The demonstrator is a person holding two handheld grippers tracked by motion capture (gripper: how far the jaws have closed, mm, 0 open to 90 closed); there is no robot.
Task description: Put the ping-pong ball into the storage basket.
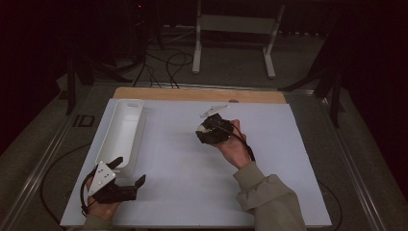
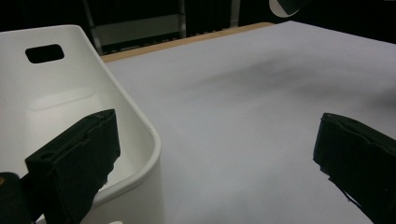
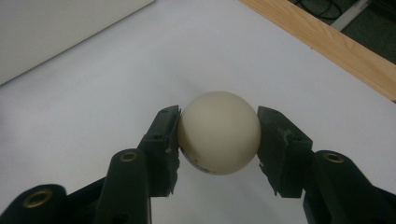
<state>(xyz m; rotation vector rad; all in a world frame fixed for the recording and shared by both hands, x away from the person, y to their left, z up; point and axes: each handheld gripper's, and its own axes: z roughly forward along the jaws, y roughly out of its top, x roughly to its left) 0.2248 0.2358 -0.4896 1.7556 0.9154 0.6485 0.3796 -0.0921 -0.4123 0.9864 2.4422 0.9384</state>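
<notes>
A cream-white ball (image 3: 218, 132) sits pressed between the two black pads of my right gripper (image 3: 218, 140), which is shut on it above the white table top. In the high view the right gripper (image 1: 208, 129) is near the middle of the table, held by a hand with a beige sleeve. My left gripper (image 1: 129, 169) rests at the front left with its jaws wide apart and nothing between them. Its left finger (image 2: 74, 163) is beside the near end of the long white bin (image 2: 51, 107).
The white bin (image 1: 120, 132) lies along the table's left side, empty where I can see into it. A wooden strip (image 1: 197, 94) runs along the far edge. Cables and a white stand's legs (image 1: 233, 43) are on the floor beyond.
</notes>
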